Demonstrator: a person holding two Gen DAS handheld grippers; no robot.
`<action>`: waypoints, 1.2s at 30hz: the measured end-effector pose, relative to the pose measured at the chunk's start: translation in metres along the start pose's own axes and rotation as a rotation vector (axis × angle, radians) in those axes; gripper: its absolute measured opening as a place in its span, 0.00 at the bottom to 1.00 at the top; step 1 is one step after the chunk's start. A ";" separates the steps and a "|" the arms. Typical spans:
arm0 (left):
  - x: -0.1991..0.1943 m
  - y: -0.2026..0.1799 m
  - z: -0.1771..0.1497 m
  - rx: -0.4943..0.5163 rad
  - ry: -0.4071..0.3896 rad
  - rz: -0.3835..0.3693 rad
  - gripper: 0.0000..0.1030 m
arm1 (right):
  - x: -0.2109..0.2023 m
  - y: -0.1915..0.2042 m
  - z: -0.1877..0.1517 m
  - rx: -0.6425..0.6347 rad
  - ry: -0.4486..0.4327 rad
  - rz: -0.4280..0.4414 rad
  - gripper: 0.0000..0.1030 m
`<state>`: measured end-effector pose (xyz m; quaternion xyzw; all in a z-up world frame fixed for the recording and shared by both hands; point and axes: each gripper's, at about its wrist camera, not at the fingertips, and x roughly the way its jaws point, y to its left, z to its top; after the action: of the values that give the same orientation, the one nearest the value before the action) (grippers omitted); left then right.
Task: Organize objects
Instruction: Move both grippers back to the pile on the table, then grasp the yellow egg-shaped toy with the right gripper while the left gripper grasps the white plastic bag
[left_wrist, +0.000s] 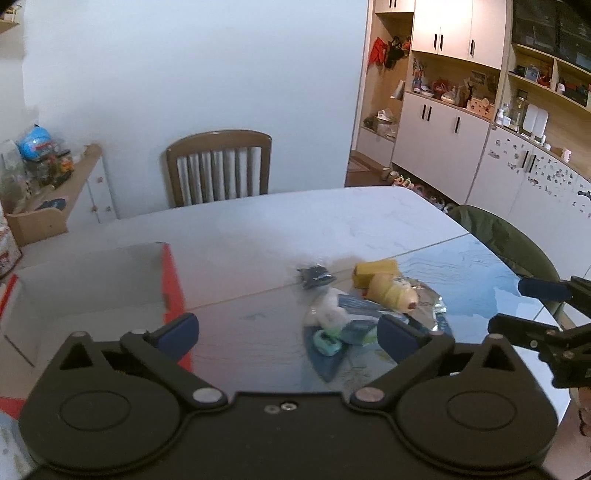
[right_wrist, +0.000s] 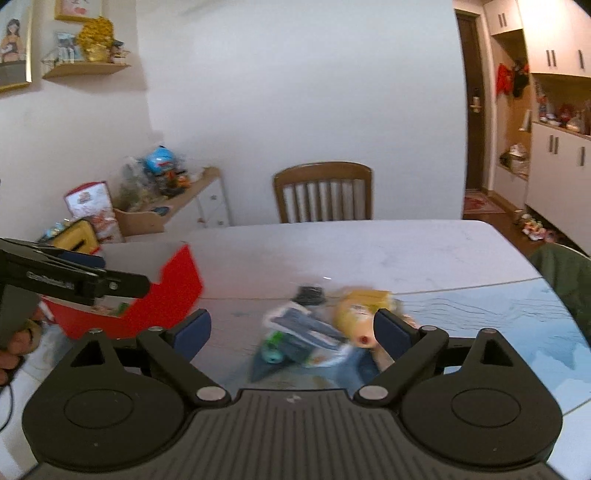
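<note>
— White marble table fills the scene, a wooden chair at its far side. What's the biggest thing on it?

— An open red-and-white box at the left; what it holds is too blurred to tell.

— And the things to sort?

— A small pile right of the box: a yellow plush toy, packets, a dark clip.

— The grippers?

— Left gripper hovers near the pile, jaws wide, nothing held. Right gripper likewise, wide and empty.
</note>
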<state>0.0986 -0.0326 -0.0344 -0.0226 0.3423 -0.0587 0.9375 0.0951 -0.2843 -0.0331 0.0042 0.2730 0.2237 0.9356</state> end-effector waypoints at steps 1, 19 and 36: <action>0.004 -0.004 0.000 -0.003 0.003 -0.007 1.00 | 0.001 -0.007 -0.002 0.005 0.004 -0.010 0.93; 0.088 -0.056 0.004 -0.001 0.086 -0.035 0.99 | 0.056 -0.083 0.000 -0.012 0.072 -0.061 0.93; 0.164 -0.048 0.002 -0.047 0.192 -0.037 0.99 | 0.154 -0.089 0.017 -0.060 0.224 0.051 0.92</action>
<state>0.2198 -0.1009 -0.1336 -0.0452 0.4314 -0.0701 0.8983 0.2561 -0.2975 -0.1087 -0.0418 0.3687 0.2548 0.8930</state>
